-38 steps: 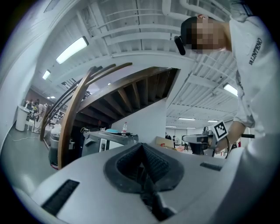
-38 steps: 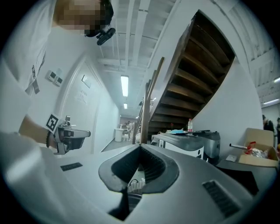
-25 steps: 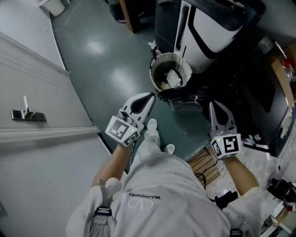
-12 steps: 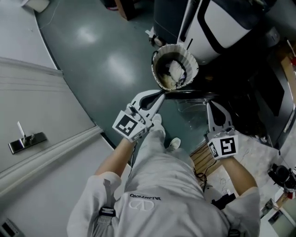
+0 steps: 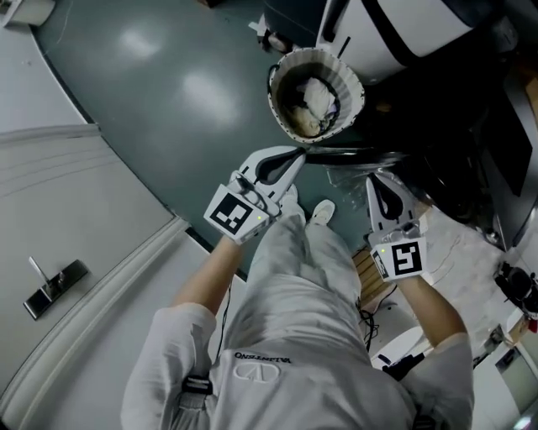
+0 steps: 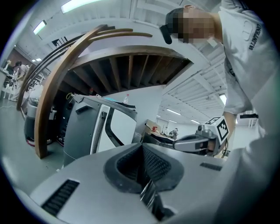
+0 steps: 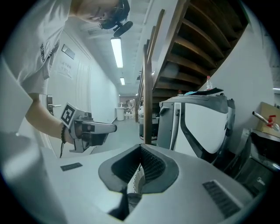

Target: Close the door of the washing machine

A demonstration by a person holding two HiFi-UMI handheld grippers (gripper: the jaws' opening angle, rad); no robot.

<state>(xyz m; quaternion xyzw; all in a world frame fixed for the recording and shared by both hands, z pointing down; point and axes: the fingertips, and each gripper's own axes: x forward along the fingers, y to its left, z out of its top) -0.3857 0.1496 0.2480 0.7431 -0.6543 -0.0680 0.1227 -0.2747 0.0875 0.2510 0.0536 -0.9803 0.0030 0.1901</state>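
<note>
In the head view a dark, glossy round door [image 5: 351,158] stands swung open in front of a black machine [image 5: 471,134] at the right. My left gripper [image 5: 290,161] is shut and empty, its tip close to the door's left rim; whether it touches I cannot tell. To the right of it my right gripper [image 5: 375,183], also shut and empty, points at the door's near side. The left gripper view shows its own closed jaws [image 6: 142,148] and the right gripper [image 6: 197,142]. The right gripper view shows its own jaws [image 7: 141,151] closed, and the left gripper [image 7: 94,129].
A white pleated basket [image 5: 346,77] with laundry stands just beyond the door. Behind it is a grey-and-white appliance [image 5: 403,25]. A pale door with a handle [image 5: 50,285] fills the left. The person's legs and shoes [image 5: 319,212] are below the grippers. Wooden stairs [image 7: 201,39] rise overhead.
Both grippers have come down and forward towards the open door, still shut. The left tip, earlier short of the basket, is now beside the door's rim.
</note>
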